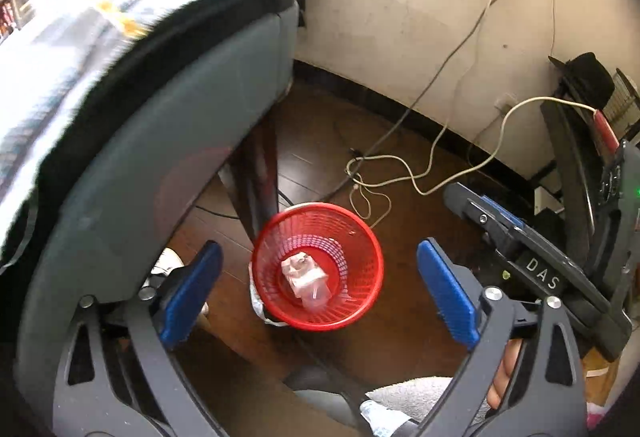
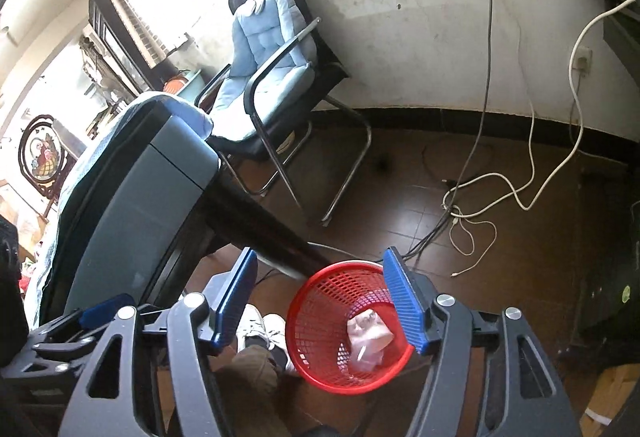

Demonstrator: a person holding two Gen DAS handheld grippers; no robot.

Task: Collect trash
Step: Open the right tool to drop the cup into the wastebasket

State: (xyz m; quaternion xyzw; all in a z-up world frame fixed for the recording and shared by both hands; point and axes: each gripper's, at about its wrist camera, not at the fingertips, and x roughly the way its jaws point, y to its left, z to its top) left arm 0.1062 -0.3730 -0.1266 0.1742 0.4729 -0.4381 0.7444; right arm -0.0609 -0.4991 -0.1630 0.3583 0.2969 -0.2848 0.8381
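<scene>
Trash [image 1: 305, 279], a crumpled pale wrapper with a clear plastic piece, lies at the bottom of the red mesh basket [image 1: 360, 237], which stands on the brown floor [image 1: 400, 337] and serves as the landmark for everything else. Nearest to the cameras, the left tongs [image 1: 318, 289] hang over the basket, spread as wide as they go with nothing between the blue pads; seen along them, the basket mouth sits squarely between the two pads, so the trash lies straight ahead and below. The right tongs [image 2: 320, 301] hover to one side of the basket, also parted and empty, their one pad overlapping the basket rim in their own view, the trash just off that pad. I judge both loads already dropped, and the left tongs the better centred over the basket, though neither is clearly closer. The wrapper's long axis runs roughly from the near rim towards the far rim in the left view; it is too crumpled to say more. Just beside the basket on the person's side are a white shoe [image 2: 260, 329] and a trouser leg. Touching or just behind the basket's far rim is the dark leg of the grey desk [image 2: 168, 173]. Beyond the basket, white and grey cables [image 1: 400, 165] trail over the floor towards the scuffed wall, and farther off stands a chair with a pale blue cushion [image 2: 272, 57].
</scene>
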